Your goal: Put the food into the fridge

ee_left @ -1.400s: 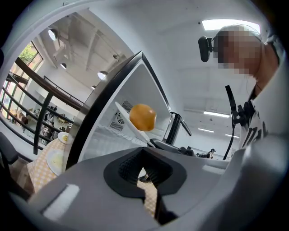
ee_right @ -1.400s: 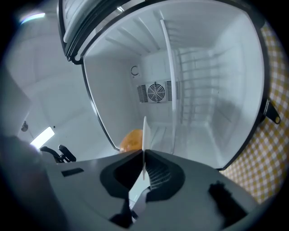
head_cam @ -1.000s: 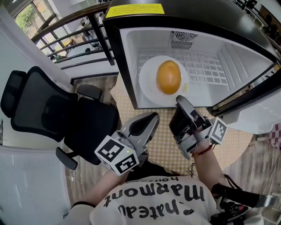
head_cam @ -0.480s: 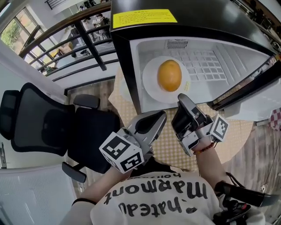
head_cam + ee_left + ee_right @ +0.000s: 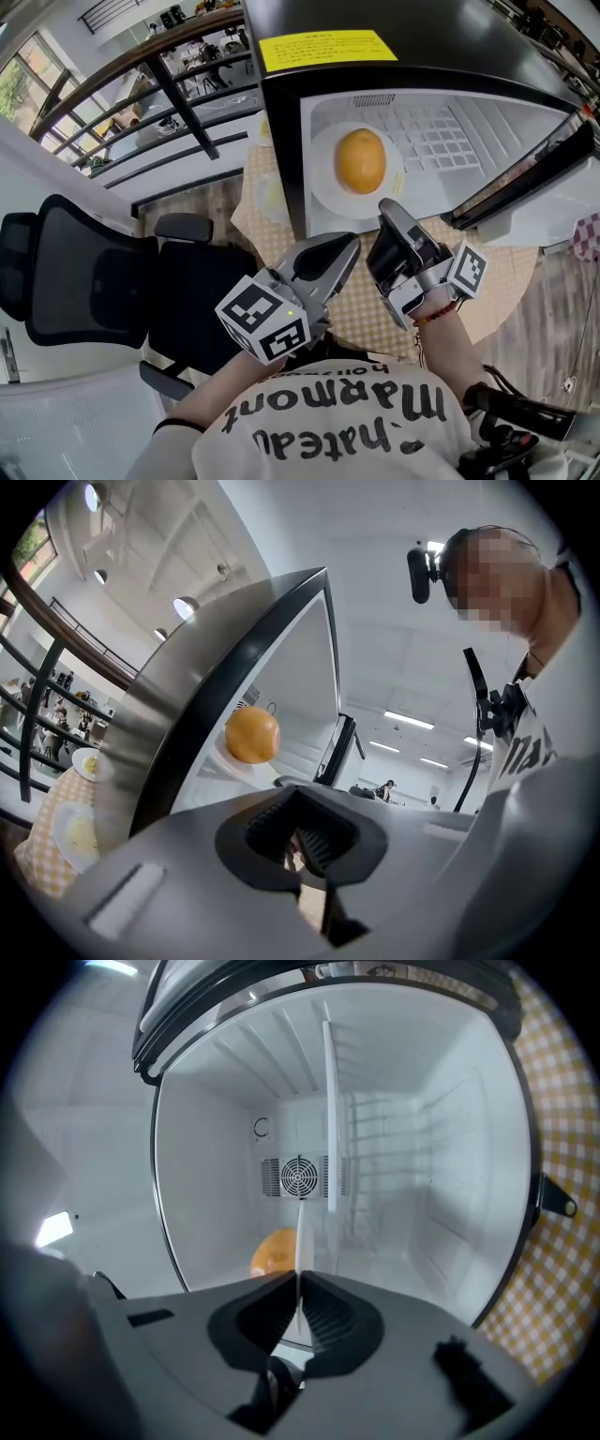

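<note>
Small black fridge (image 5: pixel 281 141) with a white inside, door open; the door runs out of the head view at the right edge, so its full extent is not seen. White round plate (image 5: pixel 323 187) lies on the fridge floor, just inside the opening, close to the left wall. On the plate's middle sits the orange-yellow oval food (image 5: pixel 361 159); kind of food not clear. Its long axis runs from the fridge opening toward the back wall, with no distinct end pointing either way. In the right gripper view the food shows only as an orange patch, mostly hidden behind the gripper body and the plate's rim, which appears edge-on as a thin white line. Right gripper (image 5: pixel 387 208) at the fridge opening, jaws clamped on the plate's near rim. Left gripper (image 5: pixel 347 246) outside the fridge, just before its left front edge, jaws together with nothing between, apart from the plate. Beige checked cloth (image 5: pixel 366 314) under the fridge; black office chair (image 5: pixel 94 272) well left of it.
</note>
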### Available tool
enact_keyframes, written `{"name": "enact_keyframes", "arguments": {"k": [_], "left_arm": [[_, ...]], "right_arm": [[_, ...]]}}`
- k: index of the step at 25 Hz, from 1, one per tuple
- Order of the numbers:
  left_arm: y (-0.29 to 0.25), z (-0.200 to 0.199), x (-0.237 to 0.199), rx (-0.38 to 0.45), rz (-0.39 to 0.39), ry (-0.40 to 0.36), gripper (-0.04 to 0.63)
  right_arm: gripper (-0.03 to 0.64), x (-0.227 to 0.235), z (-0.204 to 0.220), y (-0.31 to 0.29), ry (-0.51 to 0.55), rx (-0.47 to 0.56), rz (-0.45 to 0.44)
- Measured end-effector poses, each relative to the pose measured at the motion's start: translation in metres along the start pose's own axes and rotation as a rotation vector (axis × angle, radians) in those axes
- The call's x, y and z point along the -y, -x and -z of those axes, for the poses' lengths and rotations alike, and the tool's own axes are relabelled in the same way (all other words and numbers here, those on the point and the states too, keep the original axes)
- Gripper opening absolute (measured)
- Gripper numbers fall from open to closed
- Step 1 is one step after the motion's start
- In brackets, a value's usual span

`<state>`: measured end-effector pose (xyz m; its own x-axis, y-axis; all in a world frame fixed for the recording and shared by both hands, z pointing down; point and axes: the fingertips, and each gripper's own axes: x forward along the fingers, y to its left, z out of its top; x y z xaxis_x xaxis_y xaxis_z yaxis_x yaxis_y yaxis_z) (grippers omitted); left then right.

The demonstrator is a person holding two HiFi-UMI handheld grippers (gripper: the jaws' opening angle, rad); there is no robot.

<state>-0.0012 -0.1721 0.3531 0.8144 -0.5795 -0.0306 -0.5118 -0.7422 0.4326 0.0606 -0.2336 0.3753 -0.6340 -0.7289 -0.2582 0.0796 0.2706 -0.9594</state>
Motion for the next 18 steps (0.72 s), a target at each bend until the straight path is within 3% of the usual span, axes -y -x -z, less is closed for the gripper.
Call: {"name": "enact_keyframes", "arguments": {"k": [18], "left_arm": [[0.009,-0.017,-0.005,0.020,-0.006,0.022,0.005]], "right_arm": [[0.025,0.000,0.002,-0.018,-0.010,0.045,0.083]]}}
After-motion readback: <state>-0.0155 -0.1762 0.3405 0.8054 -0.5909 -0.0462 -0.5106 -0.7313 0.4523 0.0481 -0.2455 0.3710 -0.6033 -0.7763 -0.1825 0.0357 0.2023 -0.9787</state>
